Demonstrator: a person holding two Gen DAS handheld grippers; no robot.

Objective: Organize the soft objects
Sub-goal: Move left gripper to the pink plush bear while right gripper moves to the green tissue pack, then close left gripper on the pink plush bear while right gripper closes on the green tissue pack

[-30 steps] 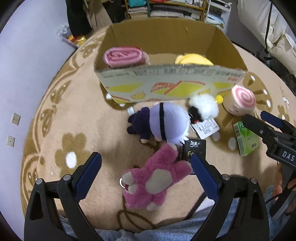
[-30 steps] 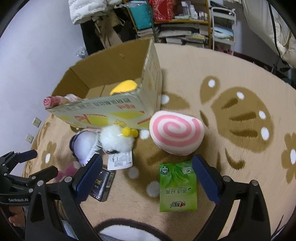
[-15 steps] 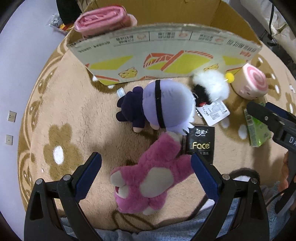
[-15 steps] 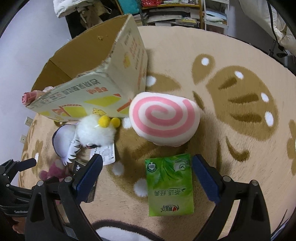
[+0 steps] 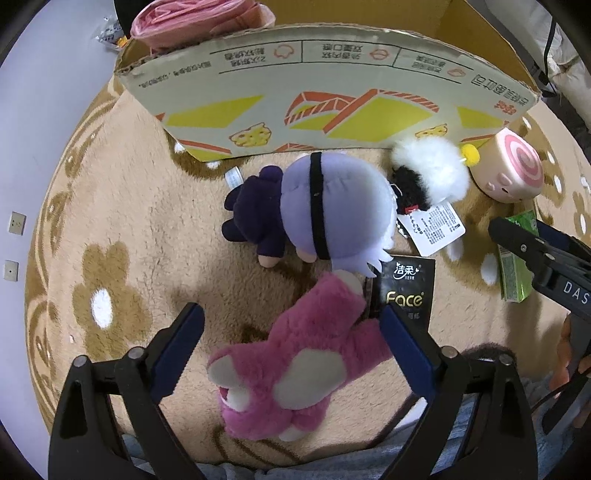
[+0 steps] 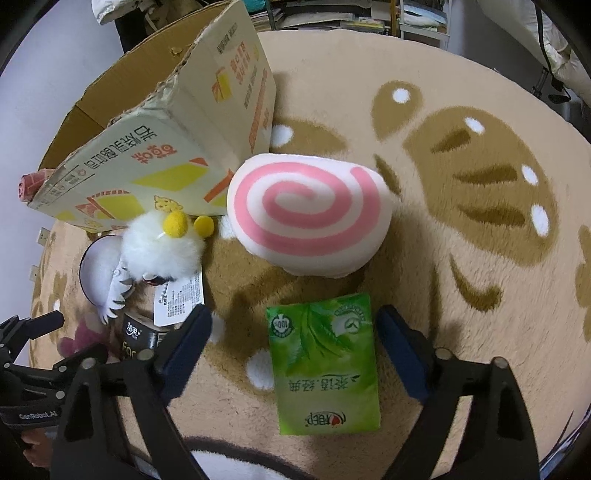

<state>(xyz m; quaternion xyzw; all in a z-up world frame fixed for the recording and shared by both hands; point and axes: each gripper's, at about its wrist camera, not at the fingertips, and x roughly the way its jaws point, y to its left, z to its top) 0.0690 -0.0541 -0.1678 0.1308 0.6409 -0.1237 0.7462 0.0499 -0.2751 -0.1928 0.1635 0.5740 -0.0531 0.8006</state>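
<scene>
A pink plush bear (image 5: 295,365) lies on the rug between the wide-open fingers of my left gripper (image 5: 291,343), untouched as far as I can tell. Beyond it lie a purple-headed doll (image 5: 317,210), a black tissue pack (image 5: 404,291) and a white fluffy toy (image 5: 432,173). My right gripper (image 6: 293,343) is open, its fingers on either side of a green tissue pack (image 6: 325,369). A pink-swirl roll cushion (image 6: 310,218) lies just past it. The cardboard box (image 5: 332,92) holds a pink roll (image 5: 195,18).
Everything lies on a beige rug with brown flower patterns (image 6: 480,184). The box stands at the far side, close behind the toys. The right gripper shows at the right edge of the left wrist view (image 5: 543,258). Shelves and furniture stand beyond the rug (image 6: 369,18).
Both grippers have moved forward and lower. The bear now sits between the left fingers and the green pack between the right fingers. No object has moved.
</scene>
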